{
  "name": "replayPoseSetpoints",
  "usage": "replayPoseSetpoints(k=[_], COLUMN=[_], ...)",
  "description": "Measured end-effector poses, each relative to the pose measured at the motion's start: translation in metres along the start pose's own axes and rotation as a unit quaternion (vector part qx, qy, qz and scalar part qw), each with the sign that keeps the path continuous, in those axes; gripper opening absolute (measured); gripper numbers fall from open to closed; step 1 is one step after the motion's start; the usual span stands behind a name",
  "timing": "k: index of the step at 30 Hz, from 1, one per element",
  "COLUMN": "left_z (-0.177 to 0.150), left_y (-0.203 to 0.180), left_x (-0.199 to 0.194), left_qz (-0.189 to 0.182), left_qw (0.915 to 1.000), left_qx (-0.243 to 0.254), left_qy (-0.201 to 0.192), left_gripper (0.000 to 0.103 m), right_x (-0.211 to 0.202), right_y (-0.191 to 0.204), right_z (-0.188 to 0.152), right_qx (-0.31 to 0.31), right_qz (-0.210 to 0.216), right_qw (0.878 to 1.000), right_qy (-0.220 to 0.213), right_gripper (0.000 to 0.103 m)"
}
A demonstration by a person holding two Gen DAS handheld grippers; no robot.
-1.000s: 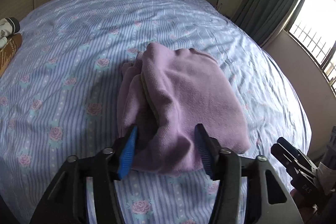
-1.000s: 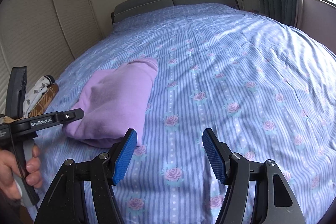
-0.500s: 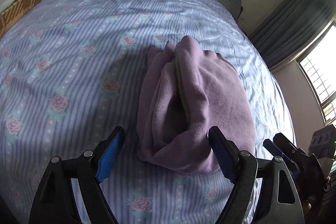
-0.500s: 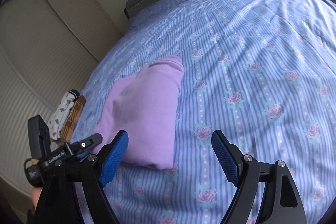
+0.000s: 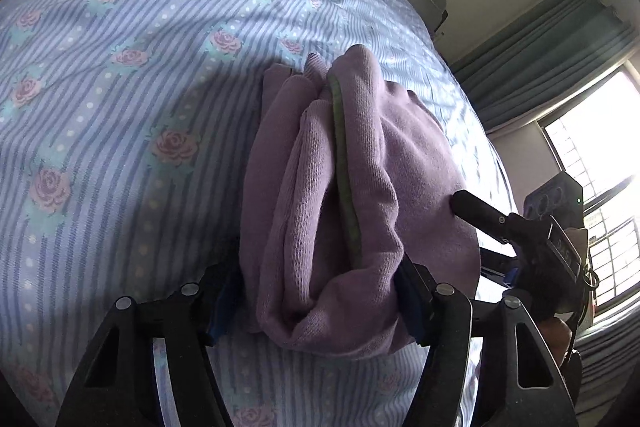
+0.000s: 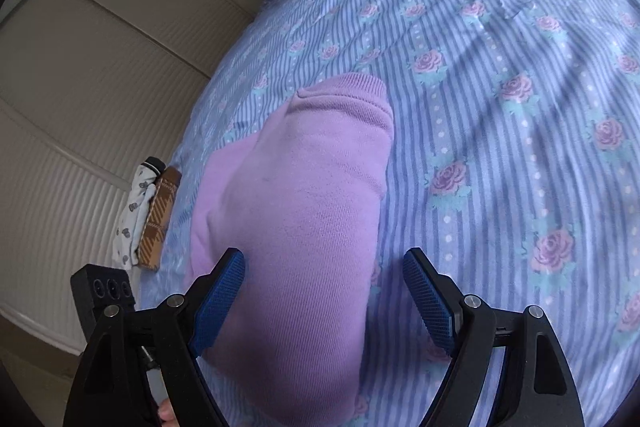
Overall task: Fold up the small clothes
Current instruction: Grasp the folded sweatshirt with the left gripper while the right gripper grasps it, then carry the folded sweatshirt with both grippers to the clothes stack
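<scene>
lilac garment point(image 5: 360, 195) | left gripper point(image 5: 320, 303) closing, clamps it; right gripper point(image 6: 324, 295) open

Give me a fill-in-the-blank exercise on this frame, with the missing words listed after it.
1. The folded garment between the fingers of the left gripper is ____ in colour.
2. The garment lies on a striped bedsheet printed with ____.
3. The jaws of the right gripper stand ____, with neither pad pressing the cloth.
4. At the bed's edge, beside the plaid cloth, lies a ____ cloth with a small dark print.

Missing words: purple; roses; open; white
</scene>
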State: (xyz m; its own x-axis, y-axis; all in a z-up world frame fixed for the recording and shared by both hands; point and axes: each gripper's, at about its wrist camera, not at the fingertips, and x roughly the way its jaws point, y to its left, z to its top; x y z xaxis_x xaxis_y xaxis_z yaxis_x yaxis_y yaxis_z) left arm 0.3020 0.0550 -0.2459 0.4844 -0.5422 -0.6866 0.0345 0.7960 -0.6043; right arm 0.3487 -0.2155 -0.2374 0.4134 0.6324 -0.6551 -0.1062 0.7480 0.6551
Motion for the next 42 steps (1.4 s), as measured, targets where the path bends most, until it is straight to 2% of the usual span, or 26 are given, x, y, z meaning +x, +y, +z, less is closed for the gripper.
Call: replayPoseSetpoints(k=[3,7,10,13,19,27,34,42], left_z=[0.000,0.002,0.002,0.002,0.005,0.004,0.014,0.044], left_y=[0.000,-0.001,-0.002,-0.008,-0.020,-0.035,-0.031,0.004], left_x=[0.002,0.001,-0.002,-0.007,-0.024,-0.066,-0.122,-0.213], left_qz=[0.001,0.001,-0.003,-0.001,-0.005,-0.015,-0.015,0.012], left_qw=[1.0000,1.0000,1.0000,0.9999,0.9998,0.9989,0.9970,0.9924], left_qx=[0.001,0.008,0.005,0.011,0.016,0.030,0.035,0.033], left_qy=[0.001,0.000,-0.003,-0.008,-0.009,-0.034,-0.068,-0.118], left_gripper=[0.057,0.046,0.042,0.040,0.039,0.039,0.039,0.039], right_x=[0.012,0.017,0.008,-0.005,-0.028,-0.061,-0.069,-0.041], right_y=[-0.004,-0.003,-0.001,-0.001,0.014,0.045,0.101,0.192], right_z=[0.002,0.002,0.000,-0.002,-0.004,-0.008,-0.008,-0.001], right_qx=[0.016,0.028,0.021,0.022,0.010,-0.004,-0.036,-0.078], right_qz=[0.025,0.053,0.056,0.058,0.058,0.068,0.082,0.120], right_qw=[0.999,0.998,0.998,0.998,0.998,0.997,0.995,0.989], right_qy=[0.012,0.023,0.016,0.006,-0.008,-0.028,-0.038,-0.034], right_gripper=[0.081,0.055,0.047,0.043,0.041,0.041,0.041,0.041])
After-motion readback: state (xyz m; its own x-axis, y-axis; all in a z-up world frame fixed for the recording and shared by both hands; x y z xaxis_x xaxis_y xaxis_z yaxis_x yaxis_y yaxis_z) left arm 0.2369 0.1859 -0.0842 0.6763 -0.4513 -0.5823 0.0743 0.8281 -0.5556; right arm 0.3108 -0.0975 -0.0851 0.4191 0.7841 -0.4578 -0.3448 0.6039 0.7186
